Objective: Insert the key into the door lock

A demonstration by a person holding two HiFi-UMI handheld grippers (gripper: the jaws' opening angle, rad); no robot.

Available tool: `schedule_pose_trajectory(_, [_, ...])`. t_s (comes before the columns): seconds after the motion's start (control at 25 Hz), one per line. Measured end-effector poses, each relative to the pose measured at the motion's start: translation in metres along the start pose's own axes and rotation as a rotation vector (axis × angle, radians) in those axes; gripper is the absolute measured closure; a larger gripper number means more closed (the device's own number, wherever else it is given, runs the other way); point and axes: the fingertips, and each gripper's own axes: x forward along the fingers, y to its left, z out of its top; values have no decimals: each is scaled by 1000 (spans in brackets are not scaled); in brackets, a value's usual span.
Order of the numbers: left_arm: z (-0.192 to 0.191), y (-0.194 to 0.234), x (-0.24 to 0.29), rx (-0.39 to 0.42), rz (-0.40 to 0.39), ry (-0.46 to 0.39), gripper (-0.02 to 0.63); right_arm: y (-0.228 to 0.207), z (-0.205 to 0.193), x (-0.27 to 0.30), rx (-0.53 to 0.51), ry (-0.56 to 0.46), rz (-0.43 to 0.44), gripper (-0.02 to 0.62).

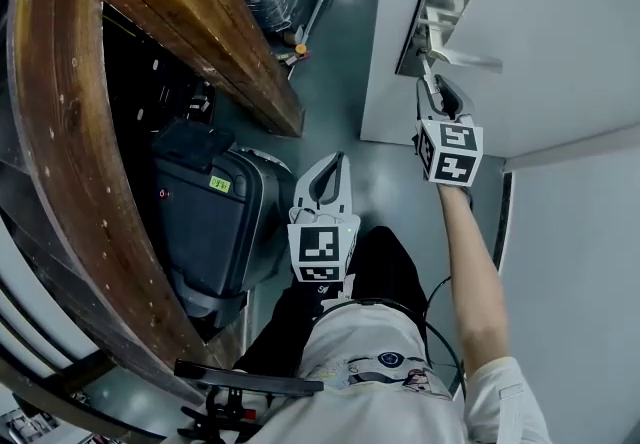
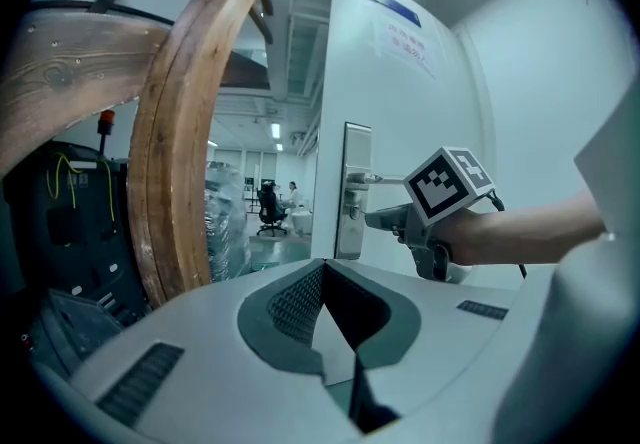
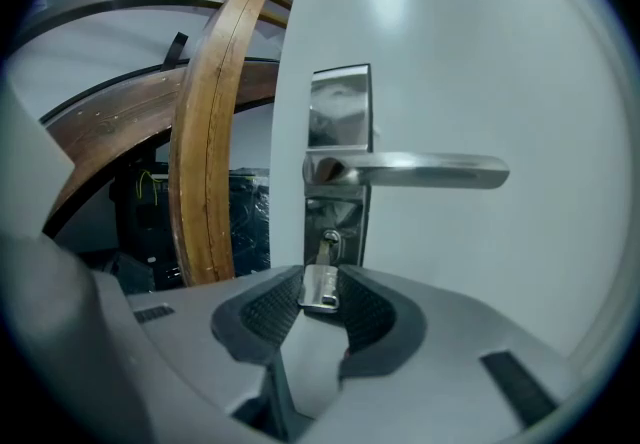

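The white door (image 1: 560, 32) carries a steel lock plate (image 3: 338, 112) with a lever handle (image 3: 430, 172) and a keyhole (image 3: 329, 238) below it. My right gripper (image 3: 320, 277) is shut on a silver key (image 3: 320, 289), flat between the pads. The key's blade points at the keyhole and its tip reaches the slot; how deep it sits I cannot tell. From the head view the right gripper (image 1: 428, 82) is up against the lock plate (image 1: 418, 37). My left gripper (image 1: 333, 160) hangs back near my body, shut and empty (image 2: 323, 265), aimed at the door.
A curved wooden beam (image 1: 60, 182) and a straight wooden plank (image 1: 200, 12) stand left of the door. A black hard case (image 1: 215, 222) sits on the floor below them. The door's edge (image 2: 325, 132) opens onto a corridor behind.
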Motion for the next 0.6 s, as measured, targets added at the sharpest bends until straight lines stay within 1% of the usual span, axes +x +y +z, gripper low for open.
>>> schedule_pose_trajectory(0.12, [-2, 0, 4, 2, -3, 4, 601, -5, 1, 1, 10, -6, -5, 476])
schedule_pose_trajectory(0.24, [-4, 1, 5, -2, -1, 9, 601, -7, 1, 3, 15, 9, -3, 476])
schedule_pose_trajectory(0.32, [-5, 1, 5, -7, 0, 12, 601, -6, 1, 4, 30, 23, -24, 476])
schedule_pose_trajectory(0.4, [-5, 2, 5, -10, 2, 14, 601, -4, 3, 6, 50, 27, -73, 476])
schedule_pose_trajectory(0.52, [-5, 5, 4, -13, 6, 16, 601, 0, 5, 12, 74, 14, -169, 476])
schedule_pose_trajectory(0.6, [-6, 7, 4, -13, 12, 17, 601, -1, 7, 18, 92, 5, -214, 476])
